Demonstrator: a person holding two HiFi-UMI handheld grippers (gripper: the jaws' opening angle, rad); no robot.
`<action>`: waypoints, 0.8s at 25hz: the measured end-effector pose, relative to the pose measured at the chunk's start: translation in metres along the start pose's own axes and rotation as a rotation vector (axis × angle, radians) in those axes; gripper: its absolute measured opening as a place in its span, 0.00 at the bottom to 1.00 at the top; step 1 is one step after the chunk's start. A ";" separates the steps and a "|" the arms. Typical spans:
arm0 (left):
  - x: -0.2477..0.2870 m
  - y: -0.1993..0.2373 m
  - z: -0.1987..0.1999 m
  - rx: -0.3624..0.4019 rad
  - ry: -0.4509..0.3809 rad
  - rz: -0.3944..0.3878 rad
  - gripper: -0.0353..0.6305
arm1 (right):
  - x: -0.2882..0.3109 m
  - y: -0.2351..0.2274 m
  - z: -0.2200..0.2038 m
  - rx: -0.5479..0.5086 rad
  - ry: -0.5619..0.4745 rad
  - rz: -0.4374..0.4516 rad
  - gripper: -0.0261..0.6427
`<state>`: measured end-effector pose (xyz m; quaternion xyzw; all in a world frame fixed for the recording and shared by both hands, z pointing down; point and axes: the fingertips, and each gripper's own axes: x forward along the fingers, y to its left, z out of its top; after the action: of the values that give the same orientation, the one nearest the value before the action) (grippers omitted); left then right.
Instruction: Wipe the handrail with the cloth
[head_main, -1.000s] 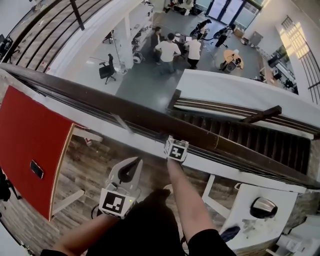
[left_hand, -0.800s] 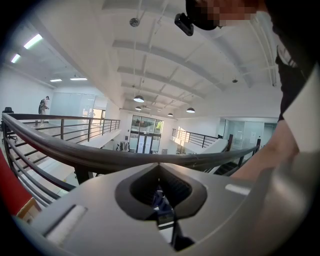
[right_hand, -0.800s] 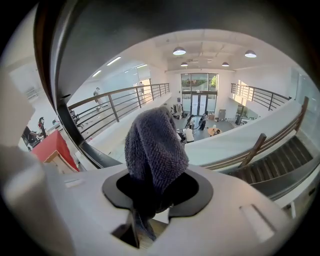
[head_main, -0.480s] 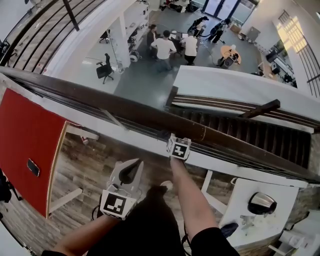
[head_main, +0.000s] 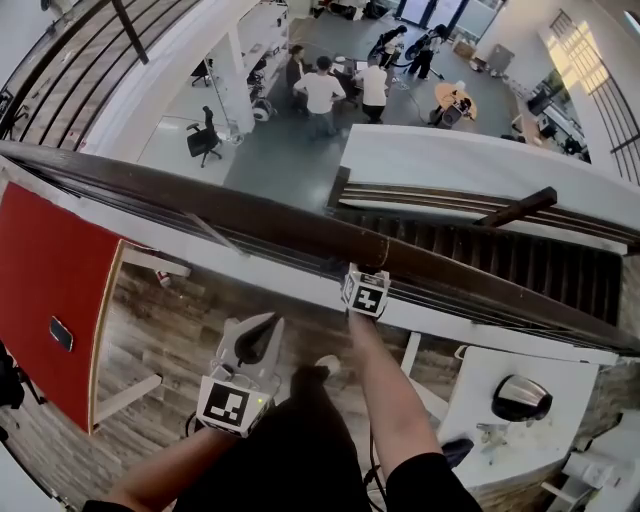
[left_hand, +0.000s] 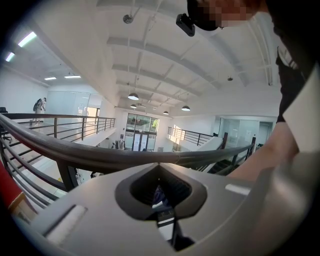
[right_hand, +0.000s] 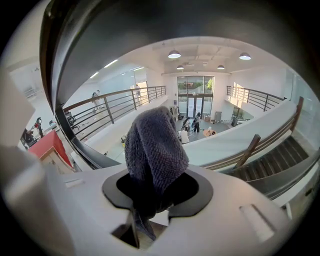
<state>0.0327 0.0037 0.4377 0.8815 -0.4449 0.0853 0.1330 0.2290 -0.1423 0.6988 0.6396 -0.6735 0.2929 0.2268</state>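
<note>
The dark wooden handrail (head_main: 250, 222) runs across the head view from upper left to lower right. My right gripper (head_main: 369, 276) is up against its near side, shut on a grey cloth (right_hand: 155, 145) that bulges out past the jaws. In the right gripper view the handrail (right_hand: 150, 30) fills the top, very close. My left gripper (head_main: 268, 322) hangs below and to the left of the rail, apart from it, jaws shut with nothing between them. From the left gripper (left_hand: 159, 167) view, the handrail (left_hand: 90, 154) crosses just ahead.
Beyond the rail is a drop to a lower floor with several people (head_main: 322, 88) and a staircase (head_main: 480, 262). A red panel (head_main: 50, 290) lies at the left. A white desk (head_main: 500, 440) stands at the lower right. Metal railing bars (left_hand: 65, 175) run under the handrail.
My right gripper with the cloth has slid a little to the right along the handrail. The left gripper has stayed in about the same place.
</note>
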 end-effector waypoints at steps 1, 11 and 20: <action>0.001 -0.004 -0.001 -0.003 -0.001 -0.003 0.05 | -0.001 -0.003 -0.001 -0.002 0.001 -0.001 0.24; 0.004 -0.029 -0.006 0.018 0.003 -0.003 0.05 | -0.007 -0.036 -0.004 -0.011 0.001 0.001 0.24; 0.008 -0.053 -0.007 0.028 -0.004 -0.005 0.05 | -0.013 -0.058 -0.007 -0.020 -0.004 0.000 0.24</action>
<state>0.0799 0.0297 0.4377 0.8846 -0.4417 0.0896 0.1198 0.2867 -0.1284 0.7008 0.6380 -0.6767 0.2850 0.2318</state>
